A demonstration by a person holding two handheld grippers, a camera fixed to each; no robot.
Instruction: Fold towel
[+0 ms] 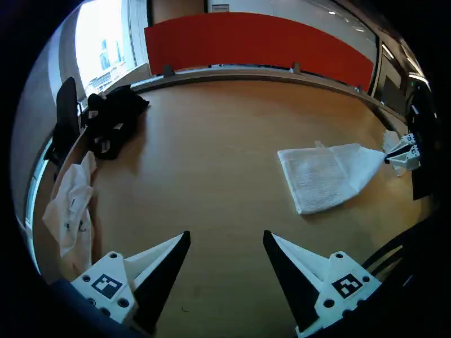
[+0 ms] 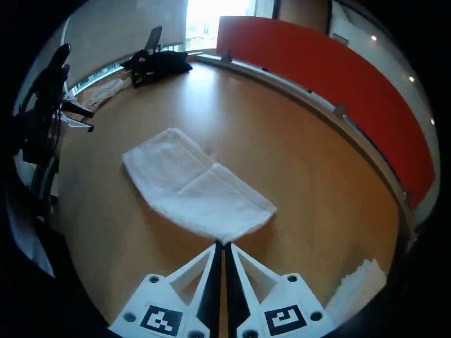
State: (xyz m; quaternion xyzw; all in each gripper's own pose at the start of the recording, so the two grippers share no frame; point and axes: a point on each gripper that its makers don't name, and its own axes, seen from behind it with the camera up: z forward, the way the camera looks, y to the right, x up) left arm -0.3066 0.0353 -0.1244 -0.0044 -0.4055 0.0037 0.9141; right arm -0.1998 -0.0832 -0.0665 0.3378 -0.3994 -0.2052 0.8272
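Left gripper view takes in the wide wooden bench, backed by a long red partition. The white towel lies on the bench toward the right side, partly folded, with one corner drawn out into a point. A black bag sits at the far left edge, well apart from the towel, and a crumpled white cloth lies nearer along that edge. The left claw hovers over bare wood, fingers wide apart, holding nothing. The right claw is pinched together on the towel's drawn-out corner.
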